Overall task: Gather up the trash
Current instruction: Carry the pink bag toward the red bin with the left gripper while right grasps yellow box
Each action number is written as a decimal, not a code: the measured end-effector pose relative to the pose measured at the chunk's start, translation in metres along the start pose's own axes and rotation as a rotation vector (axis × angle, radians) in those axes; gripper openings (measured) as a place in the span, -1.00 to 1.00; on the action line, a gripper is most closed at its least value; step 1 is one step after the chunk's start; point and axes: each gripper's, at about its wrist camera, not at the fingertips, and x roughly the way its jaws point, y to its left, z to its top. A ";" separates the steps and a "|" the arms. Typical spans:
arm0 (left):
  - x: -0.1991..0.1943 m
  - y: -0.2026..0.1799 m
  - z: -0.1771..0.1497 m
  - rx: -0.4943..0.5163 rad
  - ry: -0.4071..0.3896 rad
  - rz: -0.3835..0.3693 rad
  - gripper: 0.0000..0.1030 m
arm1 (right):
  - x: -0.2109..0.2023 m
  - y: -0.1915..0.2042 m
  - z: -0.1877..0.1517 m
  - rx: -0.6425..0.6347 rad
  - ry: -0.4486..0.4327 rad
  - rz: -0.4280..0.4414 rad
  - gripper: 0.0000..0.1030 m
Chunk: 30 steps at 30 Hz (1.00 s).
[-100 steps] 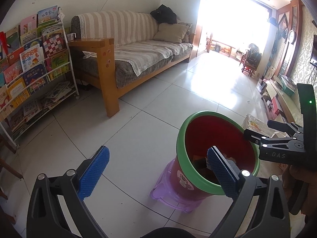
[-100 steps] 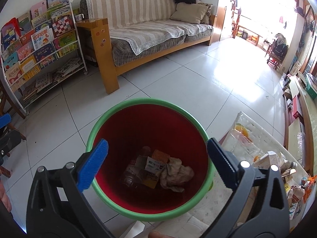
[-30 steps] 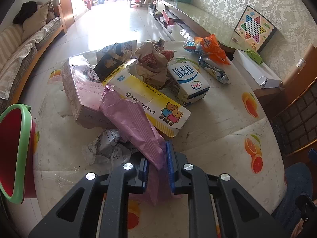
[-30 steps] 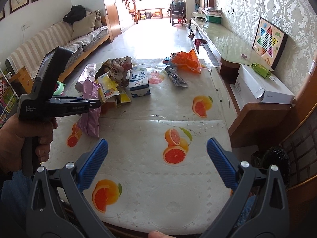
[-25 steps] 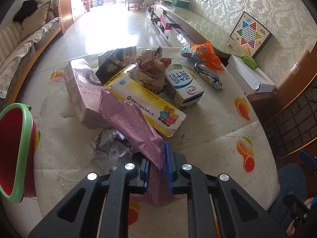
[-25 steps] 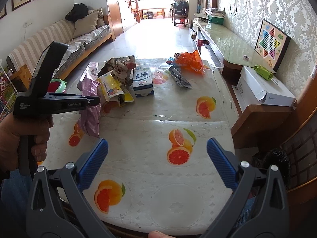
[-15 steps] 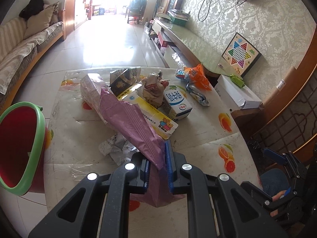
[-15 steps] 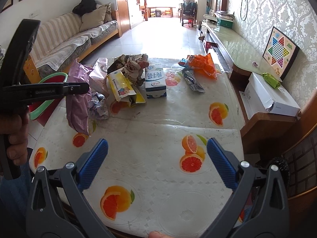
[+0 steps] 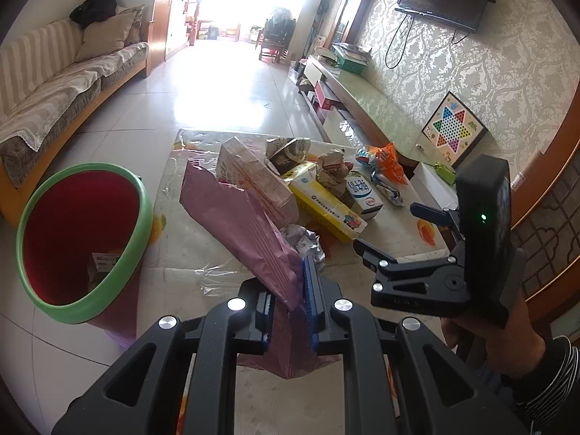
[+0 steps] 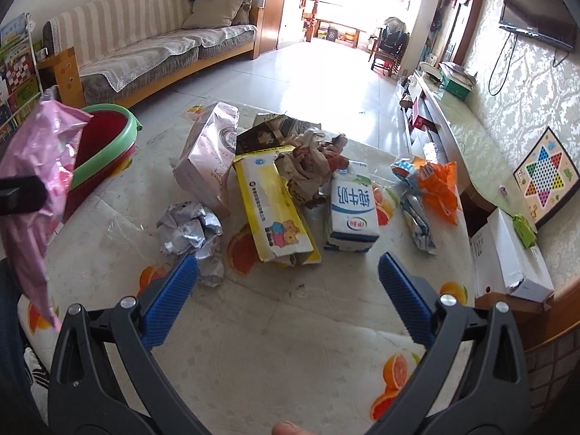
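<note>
Left hand-held gripper (image 9: 290, 290): clamped on pink bag (image 9: 239, 224), lifted off desk (image 9: 188, 250), presumably bound for bin (image 9: 83, 239) at left of frame. Right hand-held gripper (image 10: 286, 290): jaws wide, empty, aimed at remaining trash, centre frame; next target unclear.

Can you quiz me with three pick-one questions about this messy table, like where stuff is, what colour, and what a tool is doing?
1. Where is the bin?
A. On the sofa
B. On the floor beside the table
C. Under the TV

2. What colour is the bin's rim?
A. Green
B. Blue
C. White

3. What is the left tool doing?
A. Hanging open
B. Pinching the pink bag
C. Gripping the milk carton

Answers: 1 B, the bin stands off the table's left edge. 2 A, a green ring tops the red inside. 3 B, its pads clamp the bag; the right tool is open and empty.
</note>
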 end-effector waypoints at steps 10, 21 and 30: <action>-0.030 0.056 -0.014 -0.098 -0.039 0.058 -0.76 | 0.067 0.023 0.025 -0.139 0.090 -0.054 0.75; -0.040 0.076 -0.022 -0.137 -0.057 0.076 -0.75 | 0.081 0.031 0.026 -0.135 0.154 -0.051 -0.17; -0.039 0.074 -0.021 -0.118 -0.057 0.073 -0.75 | 0.032 0.023 0.021 -0.103 0.099 -0.007 -0.63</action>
